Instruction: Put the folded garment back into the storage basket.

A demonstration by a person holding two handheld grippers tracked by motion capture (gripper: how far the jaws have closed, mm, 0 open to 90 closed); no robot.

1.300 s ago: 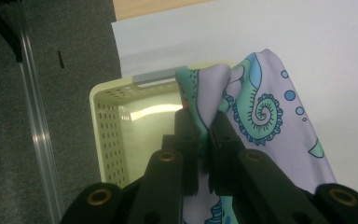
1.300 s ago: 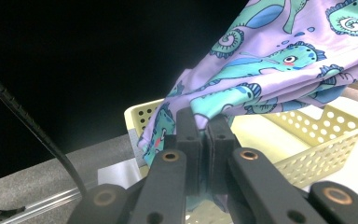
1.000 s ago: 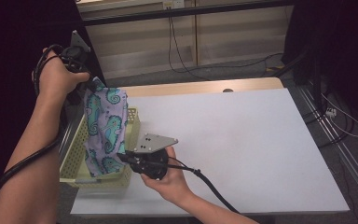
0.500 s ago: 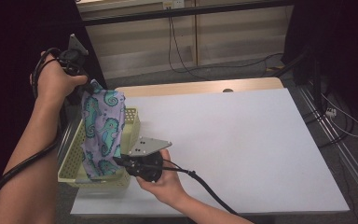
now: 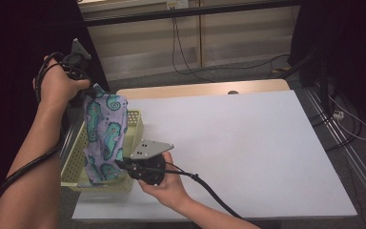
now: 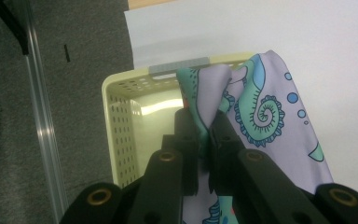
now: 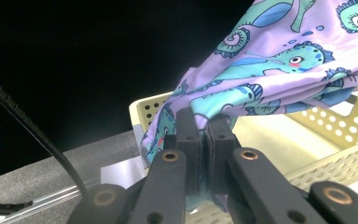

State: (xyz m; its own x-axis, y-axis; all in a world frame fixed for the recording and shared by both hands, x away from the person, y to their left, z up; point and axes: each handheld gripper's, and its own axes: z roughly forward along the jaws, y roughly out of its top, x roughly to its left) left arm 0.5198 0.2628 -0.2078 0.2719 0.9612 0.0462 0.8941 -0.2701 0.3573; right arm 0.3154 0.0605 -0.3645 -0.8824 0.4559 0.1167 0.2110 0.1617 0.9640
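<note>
1. Soft matt cloth (image 5: 104, 138) – lilac, printed with teal seahorses.
2. Perforated plastic basket (image 6: 121, 116) – pale yellow, faintly glossy inside.
3. Smooth matt white table (image 5: 248, 143), light wood edge.
4. Matt black jaws with brass-coloured rivets.

Your surface (image 5: 248, 143) is a white sheet on a wood top; a strip of bare wood (image 5: 205, 89) shows along the far edge, at twelve o'clock. A small dark spot (image 5: 233, 92) sits on that strip, near one o'clock. Beyond it you see grey carpet (image 5: 248, 71) and pale panels (image 5: 138, 43) under a dark rail (image 5: 190, 12), with a black cable (image 5: 177, 47) hanging down across them. At three o'clock a metal rail (image 5: 348, 152) runs along the floor, with thin white wires (image 5: 357, 126) just beside it.
</note>
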